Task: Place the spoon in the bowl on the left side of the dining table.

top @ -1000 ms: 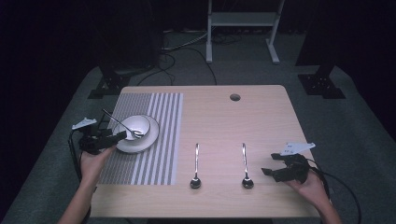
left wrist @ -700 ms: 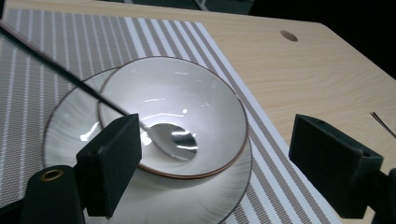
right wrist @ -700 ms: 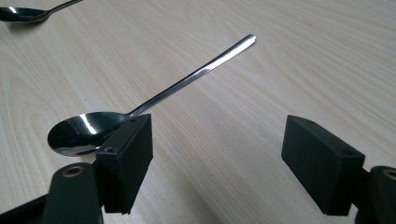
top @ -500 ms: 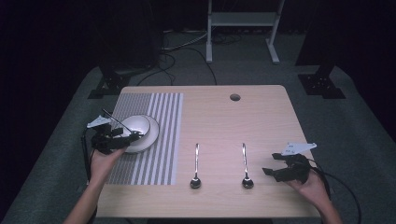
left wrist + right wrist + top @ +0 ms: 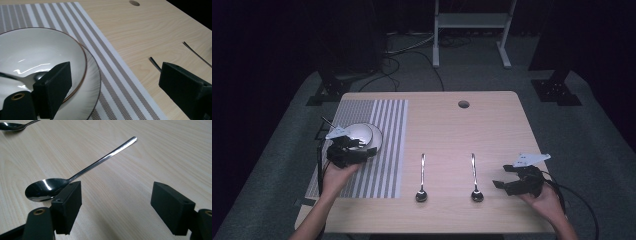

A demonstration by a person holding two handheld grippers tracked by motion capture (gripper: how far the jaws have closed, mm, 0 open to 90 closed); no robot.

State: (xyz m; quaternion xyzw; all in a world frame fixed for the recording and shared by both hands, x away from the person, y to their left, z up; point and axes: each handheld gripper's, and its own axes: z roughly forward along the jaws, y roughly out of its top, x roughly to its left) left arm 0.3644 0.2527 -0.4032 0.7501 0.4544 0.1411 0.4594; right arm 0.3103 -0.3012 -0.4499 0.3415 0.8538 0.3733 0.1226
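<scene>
Your left gripper [image 5: 348,152], jaws spread, straddles the bowl [image 5: 362,134] rim, frame left; right gripper [image 5: 518,182], jaws spread, beside nearest spoon [image 5: 474,179], ready to pinch.

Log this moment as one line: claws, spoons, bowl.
left claw: open, at bowl | right claw: open, beside right spoon | left spoon: flat on table | third spoon: in bowl

left claw [image 5: 362,153] jaws spread wide, right claw [image 5: 500,180] likewise, both held low
</scene>
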